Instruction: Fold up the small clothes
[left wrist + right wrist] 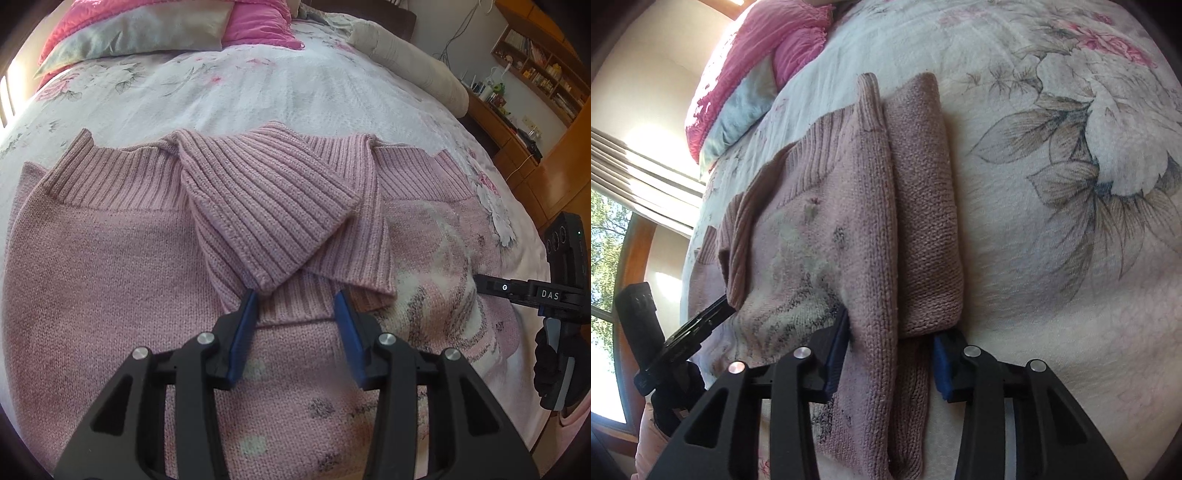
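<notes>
A pink knit sweater (pixel 110 266) lay on the floral bed (pixel 258 85), sleeves crossed over its body. The left gripper (pixel 295 299) hovered, fingers spread, near a ribbed cuff (pixel 266 221); the right gripper (pixel 890 343), fingers spread, straddled the folded side edge, apparently to grasp it.

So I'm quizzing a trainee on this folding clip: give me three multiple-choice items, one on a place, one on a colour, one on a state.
1. Where does the sweater lie?
A. on a floral bedspread
B. on a wooden floor
C. in a basket

2. What colour are the pads of the left gripper?
A. red
B. blue
C. yellow

3. How does the right gripper stand?
A. shut on a pillow
B. open, astride the sweater's folded edge
C. out of sight

Key: 1 A, flowers show around the knit; 2 B, blue strips line both fingers; 3 B, a wide gap with knit between.
</notes>
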A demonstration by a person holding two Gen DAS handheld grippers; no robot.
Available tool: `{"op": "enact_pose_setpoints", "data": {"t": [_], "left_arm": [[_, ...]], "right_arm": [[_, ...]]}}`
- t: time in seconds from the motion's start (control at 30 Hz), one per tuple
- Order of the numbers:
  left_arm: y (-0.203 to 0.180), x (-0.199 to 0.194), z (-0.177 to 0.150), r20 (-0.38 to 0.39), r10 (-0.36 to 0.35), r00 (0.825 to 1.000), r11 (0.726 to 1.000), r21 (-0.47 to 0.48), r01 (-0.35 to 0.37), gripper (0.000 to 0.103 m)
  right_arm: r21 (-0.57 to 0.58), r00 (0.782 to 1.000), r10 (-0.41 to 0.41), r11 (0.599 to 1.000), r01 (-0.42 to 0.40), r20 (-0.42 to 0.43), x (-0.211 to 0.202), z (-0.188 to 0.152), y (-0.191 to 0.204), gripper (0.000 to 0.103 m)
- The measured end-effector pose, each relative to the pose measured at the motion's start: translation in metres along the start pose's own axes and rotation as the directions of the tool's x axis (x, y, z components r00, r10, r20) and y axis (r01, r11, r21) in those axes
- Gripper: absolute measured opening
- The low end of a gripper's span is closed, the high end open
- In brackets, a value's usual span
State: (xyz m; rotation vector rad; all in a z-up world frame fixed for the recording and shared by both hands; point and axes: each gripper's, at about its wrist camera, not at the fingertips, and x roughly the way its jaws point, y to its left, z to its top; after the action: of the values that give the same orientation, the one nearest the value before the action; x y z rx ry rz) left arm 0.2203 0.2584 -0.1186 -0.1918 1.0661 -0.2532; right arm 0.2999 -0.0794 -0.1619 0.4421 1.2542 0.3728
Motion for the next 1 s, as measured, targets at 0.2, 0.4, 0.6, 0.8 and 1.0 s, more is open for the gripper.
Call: {"op": "enact_pose_setpoints", "data": {"t": [0.2, 0.4, 0.6, 0.8, 1.0], "left_arm": [[0.011, -0.051, 0.0, 0.066, -0.033, 0.997, 0.998, -0.058, 0.036, 0.044], [0.039, -0.099, -0.011, 0.127, -0.029, 0.992, 0.994, -0.098, 0.042, 0.046], [0.067, -0.122, -0.024, 0.154, -0.021, 0.988, 0.989, -0.139, 0.043, 0.046], [0.094, -0.134, -0.036, 0.166, -0.019, 0.986, 0.981, -0.189, 0.05, 0.046], [0.111, -0.137, -0.044, 0.157, -0.023, 0.987, 0.974, -0.219, 0.058, 0.046]], "right_arm": [[-0.004, 0.994, 0.1, 0.995, -0.1, 0.044, -0.035, 0.01, 0.033, 0.027], [-0.114, 0.985, 0.167, 0.98, -0.16, 0.048, -0.058, 0.022, 0.112, 0.026], [-0.268, 0.992, 0.122, 0.956, -0.123, -0.022, -0.031, 0.01, 0.2, 0.026], [-0.35, 0.991, 0.011, 0.935, -0.058, -0.135, 0.033, -0.014, 0.247, 0.023], [-0.319, 0.972, -0.006, 0.945, -0.071, -0.235, 0.085, -0.035, 0.249, 0.009]]}}
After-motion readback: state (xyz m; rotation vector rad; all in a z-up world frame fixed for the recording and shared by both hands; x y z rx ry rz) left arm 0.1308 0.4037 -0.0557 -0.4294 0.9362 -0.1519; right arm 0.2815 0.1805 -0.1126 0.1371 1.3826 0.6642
